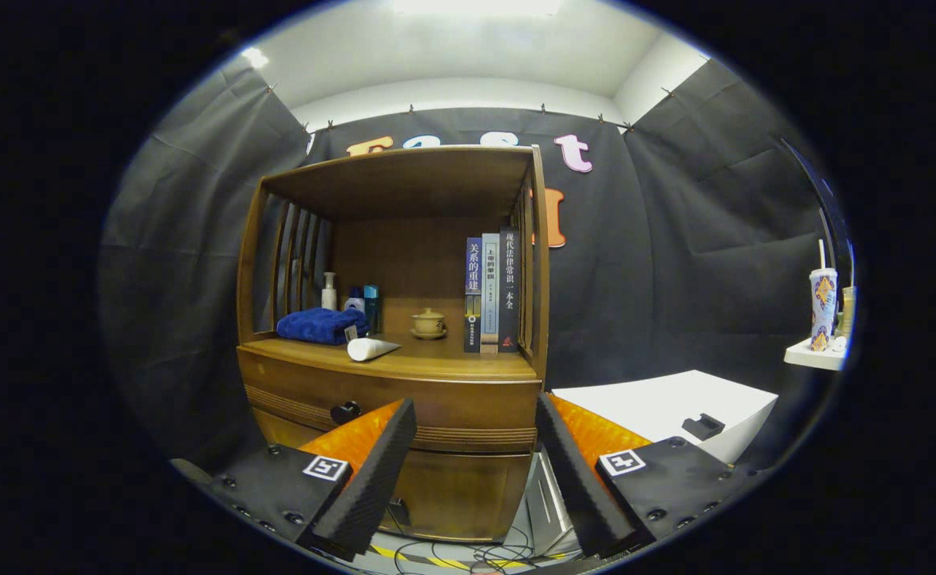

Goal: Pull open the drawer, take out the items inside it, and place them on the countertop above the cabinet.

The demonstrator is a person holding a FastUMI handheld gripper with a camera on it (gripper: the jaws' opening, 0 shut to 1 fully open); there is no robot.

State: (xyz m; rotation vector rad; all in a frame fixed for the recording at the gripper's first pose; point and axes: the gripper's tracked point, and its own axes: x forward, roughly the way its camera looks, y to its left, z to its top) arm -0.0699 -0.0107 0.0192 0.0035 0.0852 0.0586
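Drawer closed, front flush with the cabinet, directly ahead of and partly behind the fingertips. Its dark knob sits just beside the tip of the left finger, slightly outside the gap, not touched.

Gripper spread wide, nothing between the fingers; both fingers hang free in front of the drawer face, no contact seen. Each finger base carries a square printed marker.

Below the drawer: a lower cabinet panel, plain wood. On the floor under the fingers, loose cables and a strip of yellow-black tape.

Countertop above the drawer, already carrying items. Nearest the front edge: a white tube lying on its side, cap end pointing right. Behind it to the left, a folded blue towel. Behind the towel, against the back panel, a white pump bottle and blue bottles, upright. Middle of the countertop: a small lidded cup on a saucer. Right side: three books standing upright, spines out, against the slatted side wall. Wooden top shelf roofs the niche.

Right of the cabinet, a white box with a small dark piece on it. Farther right, a small white shelf holding a paper cup with a straw. Black cloth wall behind everything.
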